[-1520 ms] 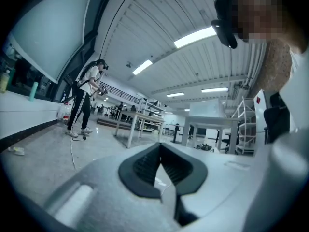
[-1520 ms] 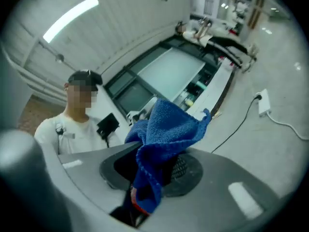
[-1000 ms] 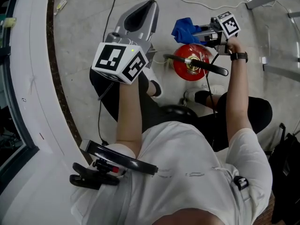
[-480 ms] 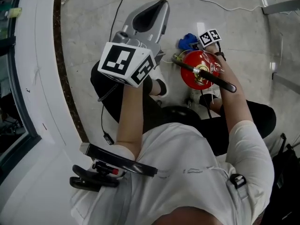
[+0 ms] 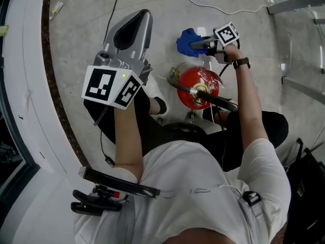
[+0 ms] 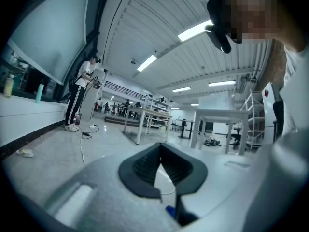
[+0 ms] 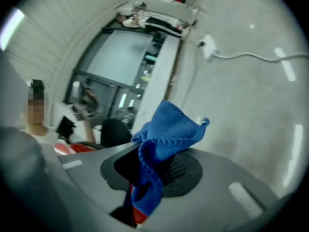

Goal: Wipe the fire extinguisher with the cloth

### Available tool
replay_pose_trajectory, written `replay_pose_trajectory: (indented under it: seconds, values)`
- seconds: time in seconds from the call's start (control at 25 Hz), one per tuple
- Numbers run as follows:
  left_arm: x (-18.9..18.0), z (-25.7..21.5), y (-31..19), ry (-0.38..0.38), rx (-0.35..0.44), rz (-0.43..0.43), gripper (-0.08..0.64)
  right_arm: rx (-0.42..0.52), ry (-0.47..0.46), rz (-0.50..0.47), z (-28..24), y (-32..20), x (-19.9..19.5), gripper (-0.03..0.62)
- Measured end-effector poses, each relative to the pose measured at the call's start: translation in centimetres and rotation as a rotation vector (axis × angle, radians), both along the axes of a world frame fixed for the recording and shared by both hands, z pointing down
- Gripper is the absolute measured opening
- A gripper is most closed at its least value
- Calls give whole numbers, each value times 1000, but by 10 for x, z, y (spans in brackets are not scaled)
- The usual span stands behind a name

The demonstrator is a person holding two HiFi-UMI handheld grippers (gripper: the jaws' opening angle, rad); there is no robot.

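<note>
- The left forearm reaches straight out in front of the person, bare to the elbow, carrying the left gripper (image 5: pixel 136 23) high, with its marker cube (image 5: pixel 111 87) turned up toward the head
- That gripper points away across the room; its own view looks out over pale floor to distant tables (image 6: pixel 145 114) and strip lights on the ceiling
- Its two dark pads meet at the tips, with only a thin wedge of floor showing between them further back, and nothing is caught there
- The right arm is stretched forward and a little outward, a black watch (image 5: pixel 241 63) on the wrist, with the right gripper (image 5: pixel 197 44) turned to point leftward
- Its jaws are pinched tight on a blue cloth (image 7: pixel 166 129), which bunches up above the pads and hangs in a fold below them
- The fire extinguisher (image 5: pixel 197 81) stands upright on the grey floor (image 5: pixel 81 29) just in front of the person's legs, between the two arms
- From above it is a glossy red dome with a long black handle (image 5: pixel 216 99) lying across its top
- The cloth is held near the extinguisher's far side and appears clear of the red body
- A white cable (image 5: pixel 218 7) trails along the floor beyond
</note>
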State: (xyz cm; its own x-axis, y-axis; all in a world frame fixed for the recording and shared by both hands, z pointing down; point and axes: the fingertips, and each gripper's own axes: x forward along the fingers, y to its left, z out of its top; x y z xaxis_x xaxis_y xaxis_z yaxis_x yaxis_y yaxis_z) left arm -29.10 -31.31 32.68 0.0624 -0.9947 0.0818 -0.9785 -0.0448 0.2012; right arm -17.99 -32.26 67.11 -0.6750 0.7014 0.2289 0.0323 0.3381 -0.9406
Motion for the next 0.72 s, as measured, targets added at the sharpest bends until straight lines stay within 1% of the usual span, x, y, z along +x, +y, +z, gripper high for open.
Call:
replay_pose_trajectory:
  seconds: [0.04,0.08,0.16,0.2,0.24,0.28,0.32,0.36,0.4,0.44,0.52,0.56,0.6,0.64,0.72]
  values:
    - [-2,-1,-1,2,6,-4,-2,-56,-113,-62,-55,4,-3,100]
    - [-4,-2,-2,5,12,-8,-2,-85,-243,-150,-110,12,-5,100]
    - [-9,-6,-3,11,23,-15,-2,-79,-476,-346,-200,34,1,100]
    - [-10,-7,-3,14,28,-18,-2,-68,-567,-443,-232,47,7,100]
    - [-12,-9,-3,16,31,-19,-2,-63,-628,-540,-254,62,13,100]
    - [-13,-9,-3,18,34,-19,-2,-65,-650,-636,-266,78,20,100]
    - [-15,-10,-2,21,37,-21,-2,-71,-630,-726,-267,93,25,100]
    - [-17,-11,-1,25,40,-24,-2,-80,-579,-804,-261,106,27,100]
    - [-19,-12,0,29,44,-29,-2,-99,-519,-860,-251,115,26,100]
    - [-22,-12,2,31,47,-35,-2,-133,-469,-890,-242,119,21,100]
    - [-25,-11,4,31,45,-44,-2,-213,-410,-888,-225,117,5,100]
    - [-26,-8,4,29,41,-45,-2,-236,-374,-874,-213,114,-3,98]
    - [-26,-6,3,29,35,-44,-2,-239,-314,-864,-195,111,-10,98]
    - [-25,-3,3,31,31,-43,-2,-221,-220,-863,-170,108,-12,98]
    - [-23,0,1,39,24,-38,-2,-158,26,-875,-100,106,-6,98]
